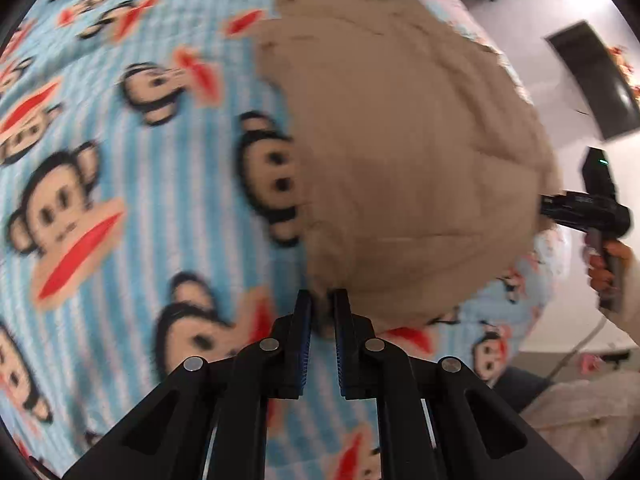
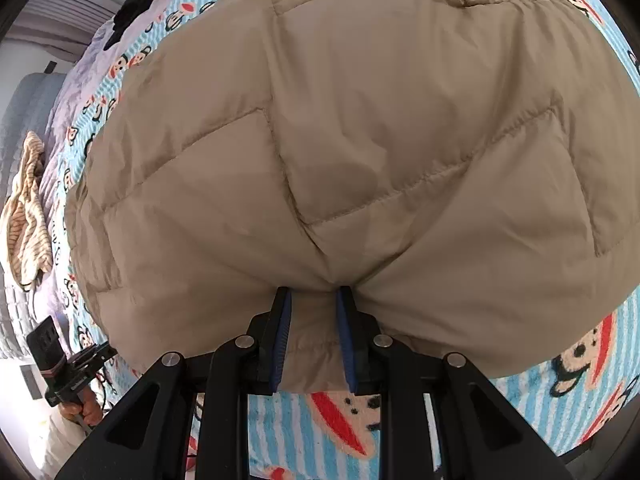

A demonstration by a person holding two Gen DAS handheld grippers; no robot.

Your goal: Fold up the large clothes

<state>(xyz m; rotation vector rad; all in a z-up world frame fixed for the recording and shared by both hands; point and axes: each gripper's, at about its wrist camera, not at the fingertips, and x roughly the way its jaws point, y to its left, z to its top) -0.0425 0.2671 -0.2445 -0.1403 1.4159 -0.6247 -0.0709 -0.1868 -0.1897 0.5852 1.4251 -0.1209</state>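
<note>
The tan quilted puffer jacket [image 2: 340, 140] lies spread on the blue-striped blanket printed with monkey faces [image 1: 100, 184], stretching away ahead of both grippers, its long axis running roughly forward from the fingers. The right gripper [image 2: 314, 304] sits at the jacket's near hem about mid-width; its jaws stand partly closed with a fold of tan hem bunched between the blue pads, apparently gripped. The left gripper [image 1: 320, 304] is at a near corner of the same jacket, off to its side edge; its jaws are narrowly parted with fabric between the tips, though blur hides whether they truly clamp it.
</note>
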